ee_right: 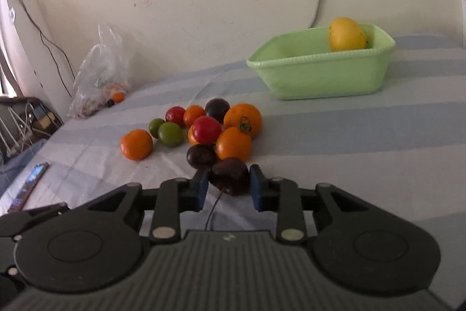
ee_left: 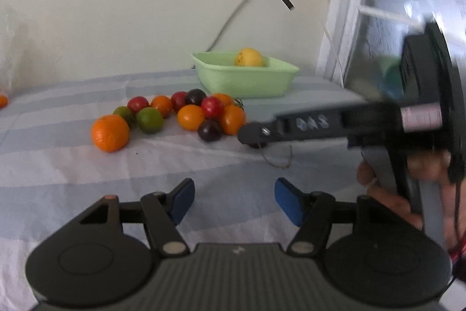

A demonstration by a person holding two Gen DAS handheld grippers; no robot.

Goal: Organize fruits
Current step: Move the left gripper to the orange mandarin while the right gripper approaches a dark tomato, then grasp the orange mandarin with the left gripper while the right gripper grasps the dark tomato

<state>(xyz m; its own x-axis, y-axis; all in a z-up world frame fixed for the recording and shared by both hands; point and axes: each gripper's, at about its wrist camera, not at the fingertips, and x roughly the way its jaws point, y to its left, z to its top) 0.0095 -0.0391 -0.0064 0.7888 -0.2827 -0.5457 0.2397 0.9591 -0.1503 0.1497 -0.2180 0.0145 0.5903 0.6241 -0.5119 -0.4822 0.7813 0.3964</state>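
A pile of orange, red, green and dark purple fruits (ee_left: 186,114) lies on the striped cloth; it also shows in the right wrist view (ee_right: 209,130). A light green tub (ee_left: 247,77) behind it holds a yellow fruit (ee_left: 249,57); the tub (ee_right: 323,75) and the yellow fruit (ee_right: 346,34) also show in the right wrist view. My right gripper (ee_right: 228,185) is shut on a dark purple fruit (ee_right: 230,175) at the pile's near edge. In the left wrist view its fingers (ee_left: 256,133) reach in from the right. My left gripper (ee_left: 234,201) is open and empty, nearer than the pile.
A clear plastic bag (ee_right: 100,77) with more fruit lies against the wall at the left. A phone (ee_right: 30,185) lies at the cloth's left edge. A cable hangs down the wall behind the tub. A window frame (ee_left: 343,19) stands at the right.
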